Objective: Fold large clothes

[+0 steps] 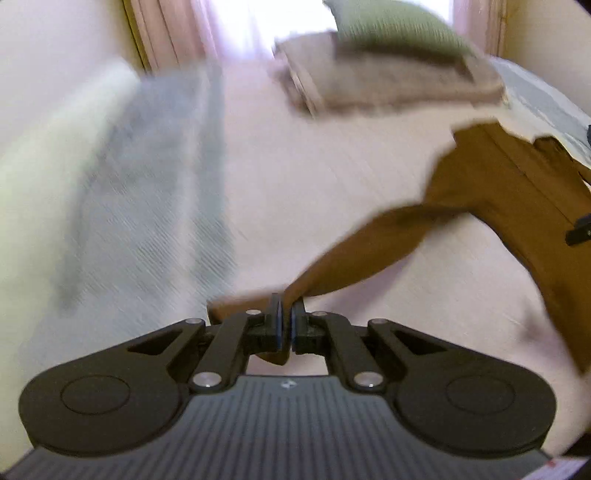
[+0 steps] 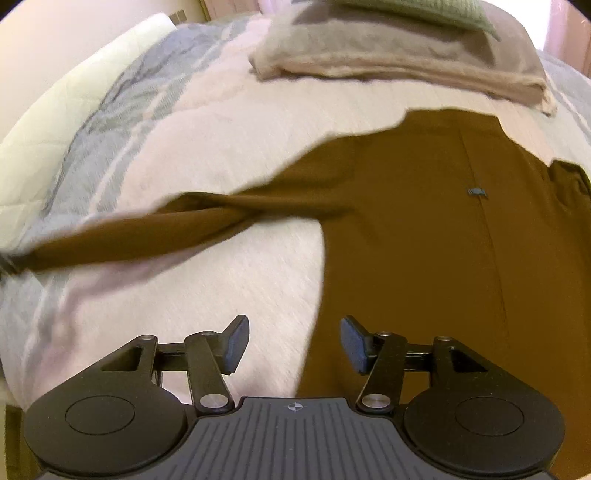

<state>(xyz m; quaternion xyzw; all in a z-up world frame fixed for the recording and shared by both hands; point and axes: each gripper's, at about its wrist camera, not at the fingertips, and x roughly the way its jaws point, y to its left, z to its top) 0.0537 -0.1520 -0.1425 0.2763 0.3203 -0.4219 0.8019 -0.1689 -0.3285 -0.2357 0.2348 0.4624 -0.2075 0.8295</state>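
Observation:
A brown long-sleeved garment (image 2: 424, 221) lies spread on the bed, its body to the right. Its left sleeve (image 2: 155, 229) stretches out to the left, pulled taut. My left gripper (image 1: 287, 317) is shut on the end of that sleeve (image 1: 369, 236), which runs up and right toward the garment's body (image 1: 517, 192). My right gripper (image 2: 293, 341) hangs open just above the garment's lower left edge, with nothing between its blue pads (image 2: 236, 343). At the far left edge of the right wrist view the left gripper (image 2: 9, 264) shows as a dark blur at the sleeve's tip.
The bed carries a pale pink cover (image 2: 221, 295) with a grey-blue striped border (image 2: 92, 133). A folded beige blanket (image 2: 406, 62) with a green cushion (image 1: 395, 33) on top lies at the head. Curtains (image 1: 177, 33) and a wall stand behind.

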